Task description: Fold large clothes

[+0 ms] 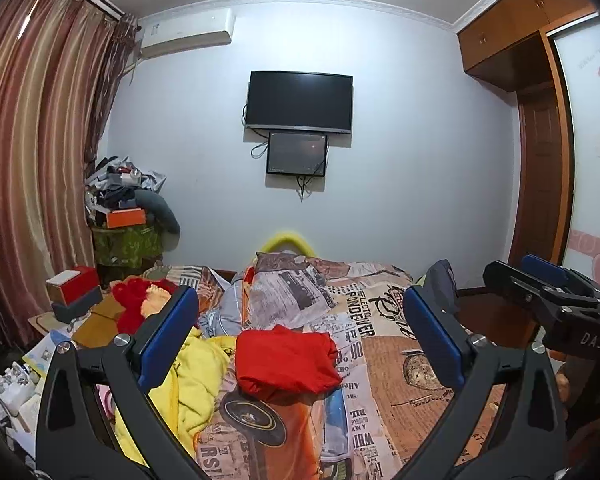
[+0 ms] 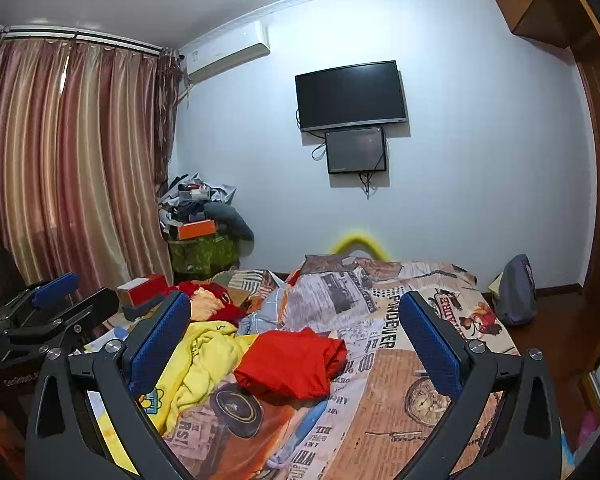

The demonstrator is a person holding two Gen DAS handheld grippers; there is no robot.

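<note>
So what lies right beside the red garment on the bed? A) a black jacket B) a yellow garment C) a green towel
B: a crumpled yellow garment lies against the left side of the red garment on the printed bedspread.

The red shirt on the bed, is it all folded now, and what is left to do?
The red shirt looks roughly folded into a bundle on the bed. Nothing is in hand: the left hand-held gripper and right hand-held gripper are both open and empty. The yellow garment beside it lies crumpled, so that one is left.
</note>
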